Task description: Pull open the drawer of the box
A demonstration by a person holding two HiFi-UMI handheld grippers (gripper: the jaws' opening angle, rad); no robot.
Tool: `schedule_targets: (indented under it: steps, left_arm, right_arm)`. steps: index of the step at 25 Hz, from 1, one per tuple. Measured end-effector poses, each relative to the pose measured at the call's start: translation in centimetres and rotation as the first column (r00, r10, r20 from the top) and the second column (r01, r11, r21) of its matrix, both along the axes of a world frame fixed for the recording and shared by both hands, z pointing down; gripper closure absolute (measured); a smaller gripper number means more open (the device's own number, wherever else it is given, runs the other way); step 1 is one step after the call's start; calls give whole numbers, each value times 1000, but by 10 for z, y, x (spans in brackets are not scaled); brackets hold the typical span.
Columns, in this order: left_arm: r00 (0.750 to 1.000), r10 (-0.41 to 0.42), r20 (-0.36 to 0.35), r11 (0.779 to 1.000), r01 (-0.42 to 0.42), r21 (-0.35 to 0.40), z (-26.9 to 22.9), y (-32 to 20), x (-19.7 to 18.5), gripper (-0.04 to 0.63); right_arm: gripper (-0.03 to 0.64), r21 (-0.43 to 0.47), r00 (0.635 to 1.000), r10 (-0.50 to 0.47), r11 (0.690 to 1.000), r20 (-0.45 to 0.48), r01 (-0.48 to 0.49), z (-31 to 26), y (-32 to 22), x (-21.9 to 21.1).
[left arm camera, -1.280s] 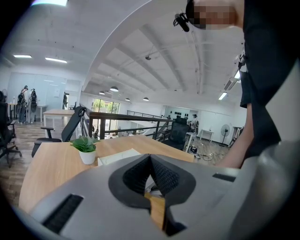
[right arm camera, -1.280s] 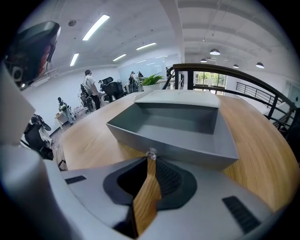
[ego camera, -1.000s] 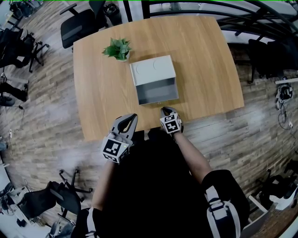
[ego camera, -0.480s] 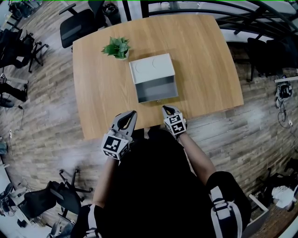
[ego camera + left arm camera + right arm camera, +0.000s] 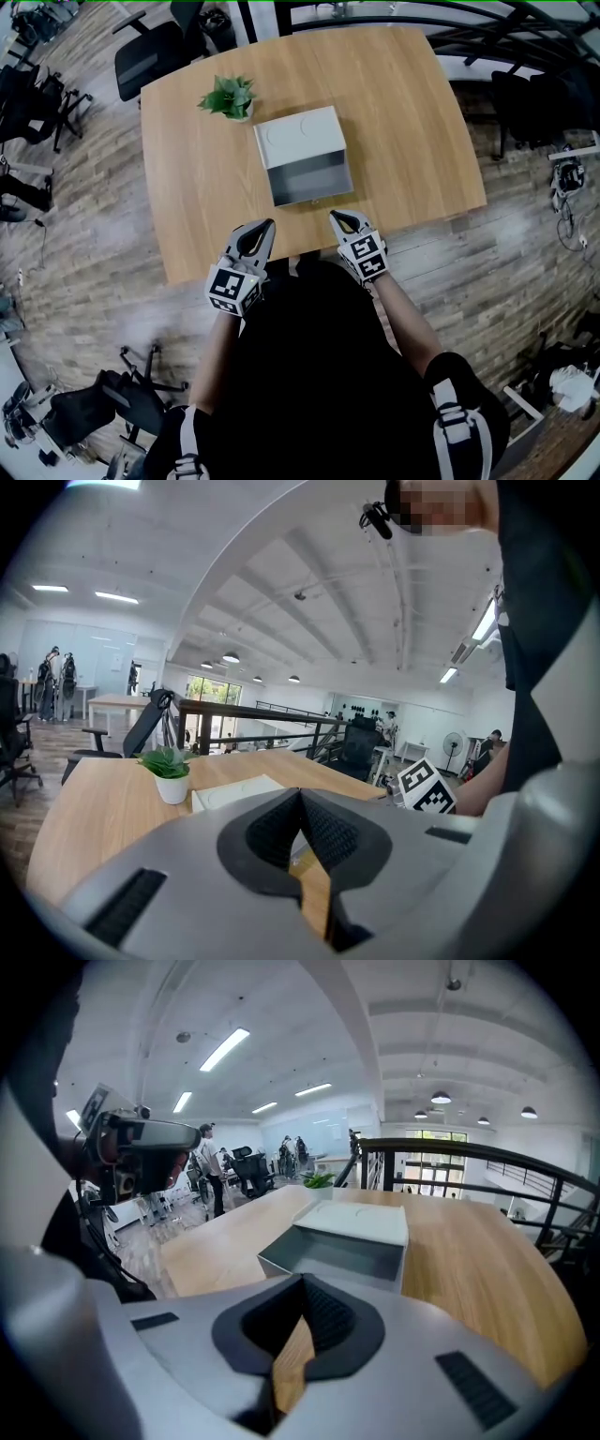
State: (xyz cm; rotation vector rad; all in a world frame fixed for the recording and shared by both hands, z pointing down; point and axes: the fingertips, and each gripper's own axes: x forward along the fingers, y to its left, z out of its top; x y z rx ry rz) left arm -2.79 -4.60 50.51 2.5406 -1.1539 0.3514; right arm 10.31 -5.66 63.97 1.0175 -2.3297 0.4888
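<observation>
- Looking first at the white flat-topped box (image 5: pixel 298 137), you'll find it near the middle of the light wooden counter (image 5: pixel 422 131). Its grey open-topped drawer (image 5: pixel 310 180) stands well out of the side facing you, and nothing shows inside it.
- Judging from that, the pull seems done or close to it, so any further travel should be short. A drawer this far out may drop free of its box.
- If you do go on, take the drawer's front wall. There may be a small pull at its centre, but it is too small to make out for certain.
- Your right gripper (image 5: pixel 338 217) hovers just short of that front wall, over the counter's near edge. Its jaws are together with nothing between them; only wood shows through the slit.
- Spread those jaws before you move in. Close on the front lip squarely and draw straight toward yourself along the drawer's own line, without lifting or twisting.
- Your left gripper (image 5: pixel 265 227) sits near the same edge, to the left of the drawer and apart from it. Its jaws are likewise pressed together and empty.
- The box looks light and may slide with the pull, so rest the left gripper against the box's top or side.
- A small green potted plant (image 5: pixel 228 96) stands just beyond the box's far left corner, out of your path.
</observation>
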Motion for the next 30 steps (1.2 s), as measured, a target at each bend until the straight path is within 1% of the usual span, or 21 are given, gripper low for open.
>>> schedule_targets:
  steps: [5,8,13,21,30]
  left_arm:
    - [1000,2,-4,1000,-2,-4,1,-1,4,572]
    - [1000,4,-2,1000,-4,-7,3,-1,3,572]
    - [1000,5,-7,1000,-5,-5,7,-5,2,572]
    - [999,47,0,999,-47,-5,5,-8,8,572]
    - [1000,28,-2,1000,-28,-1,6,-10,9,572]
  right_arm:
    - [592,50,999,-39,998,17,38,-29,-1,1]
    - [592,74,998,-58,996,4,58,-39,-3,2]
    - [592,88,997,-78,993,-15,79,-45,-4,3]
    - [592,129,998,-52,990,-28,55,-58,-4,10]
    - [592,163,999,-30,986,-34,35,-64,-9,14]
